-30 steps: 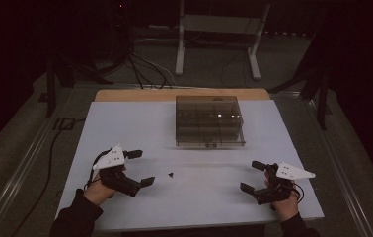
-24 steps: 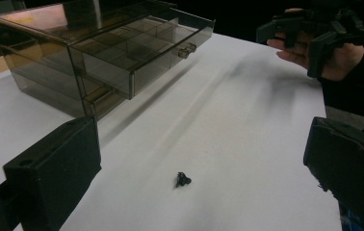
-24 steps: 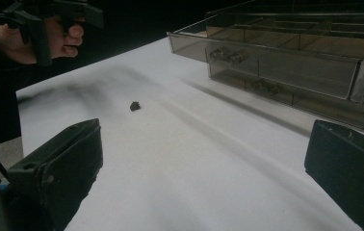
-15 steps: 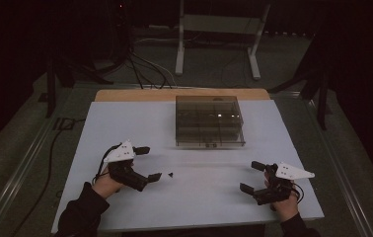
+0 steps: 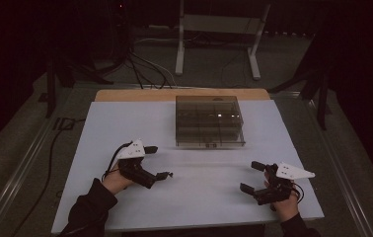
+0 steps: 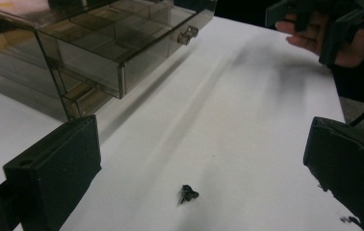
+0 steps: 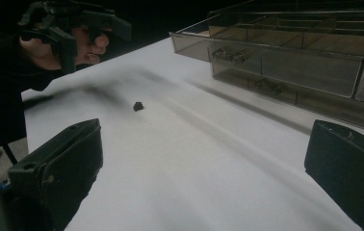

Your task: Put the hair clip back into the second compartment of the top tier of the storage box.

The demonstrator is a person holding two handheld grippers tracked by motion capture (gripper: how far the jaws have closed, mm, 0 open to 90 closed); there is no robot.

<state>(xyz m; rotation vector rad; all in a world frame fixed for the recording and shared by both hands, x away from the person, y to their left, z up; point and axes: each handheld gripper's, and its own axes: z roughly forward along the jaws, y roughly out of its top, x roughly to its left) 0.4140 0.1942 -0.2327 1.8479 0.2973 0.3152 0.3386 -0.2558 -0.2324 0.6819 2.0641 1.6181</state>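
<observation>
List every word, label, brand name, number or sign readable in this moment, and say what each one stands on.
None: no readable text on the smoky transparent plastic drawer box, the white table top, the small black part, the left gripper or the right gripper.
The bright spots on the box read as reflections, not print.

The person wore dark long sleeves. Each hand-held gripper, left (image 5: 156,162) and right (image 5: 251,176), had a black body, blocky black jaws, a pale three-cornered top plate and a thin black trailing cable.
</observation>
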